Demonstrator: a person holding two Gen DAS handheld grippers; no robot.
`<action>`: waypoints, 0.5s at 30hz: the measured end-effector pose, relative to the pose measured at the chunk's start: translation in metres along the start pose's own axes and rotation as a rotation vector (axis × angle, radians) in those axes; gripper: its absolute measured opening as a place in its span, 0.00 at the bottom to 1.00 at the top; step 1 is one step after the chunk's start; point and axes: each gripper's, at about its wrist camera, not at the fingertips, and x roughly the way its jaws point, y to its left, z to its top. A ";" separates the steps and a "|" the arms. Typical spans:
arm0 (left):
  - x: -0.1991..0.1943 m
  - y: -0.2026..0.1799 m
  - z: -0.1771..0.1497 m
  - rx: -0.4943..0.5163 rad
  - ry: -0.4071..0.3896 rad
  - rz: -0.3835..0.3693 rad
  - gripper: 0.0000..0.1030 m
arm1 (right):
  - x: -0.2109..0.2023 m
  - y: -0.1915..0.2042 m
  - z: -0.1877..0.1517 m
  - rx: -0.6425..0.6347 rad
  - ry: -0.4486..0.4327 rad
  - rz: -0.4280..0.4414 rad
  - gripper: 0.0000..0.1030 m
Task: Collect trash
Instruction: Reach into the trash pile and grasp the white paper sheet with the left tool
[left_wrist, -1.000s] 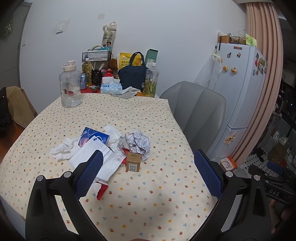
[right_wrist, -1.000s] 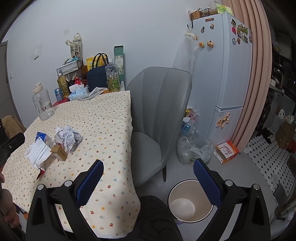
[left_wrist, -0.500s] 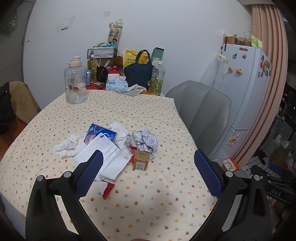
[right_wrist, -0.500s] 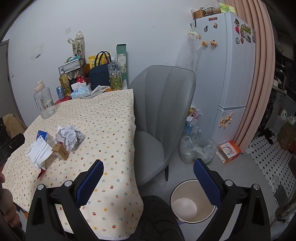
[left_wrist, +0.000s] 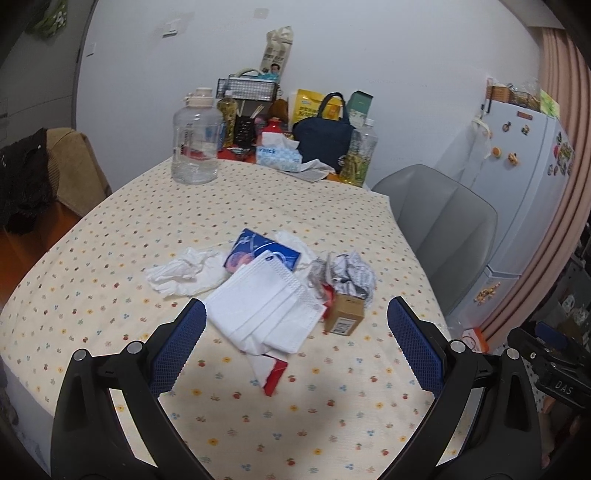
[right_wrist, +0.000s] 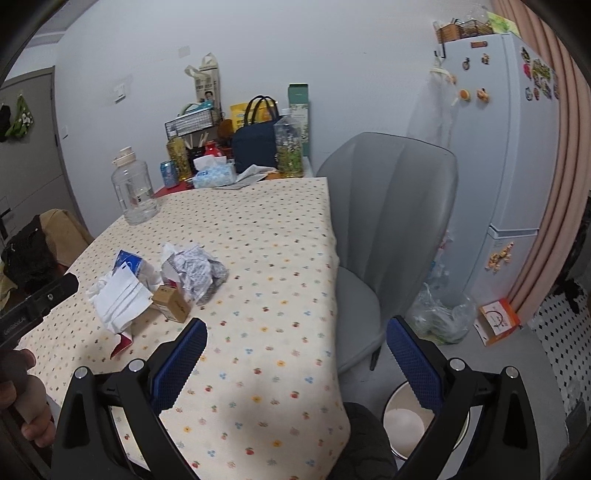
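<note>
We hold the left gripper (left_wrist: 295, 347) wide open and empty above the table (left_wrist: 110, 258), at lower centre of frame. The trash sits mid-frame: face mask (left_wrist: 264, 306), small box (left_wrist: 344, 317), crumpled paper (left_wrist: 351, 273), tissue (left_wrist: 177, 273). The right gripper (right_wrist: 295, 356) is wide open, empty. The bin (right_wrist: 402, 424) stands lower right.

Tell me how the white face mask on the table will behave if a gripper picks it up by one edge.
The mask is thin pleated fabric lying flat, so it will probably droop and unfold. It looks very light, so it may slide on the tablecloth before the fingers close. It overlaps the red-and-white wrapper, which might drag along.
</note>
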 end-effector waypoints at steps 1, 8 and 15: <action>0.003 0.005 -0.001 -0.013 0.009 0.004 0.95 | 0.004 0.004 0.000 -0.006 0.006 0.011 0.91; 0.018 0.038 -0.010 -0.079 0.045 0.025 0.92 | 0.032 0.023 -0.001 -0.032 0.074 0.091 0.84; 0.046 0.053 -0.018 -0.129 0.109 0.025 0.87 | 0.063 0.044 -0.004 -0.054 0.136 0.163 0.77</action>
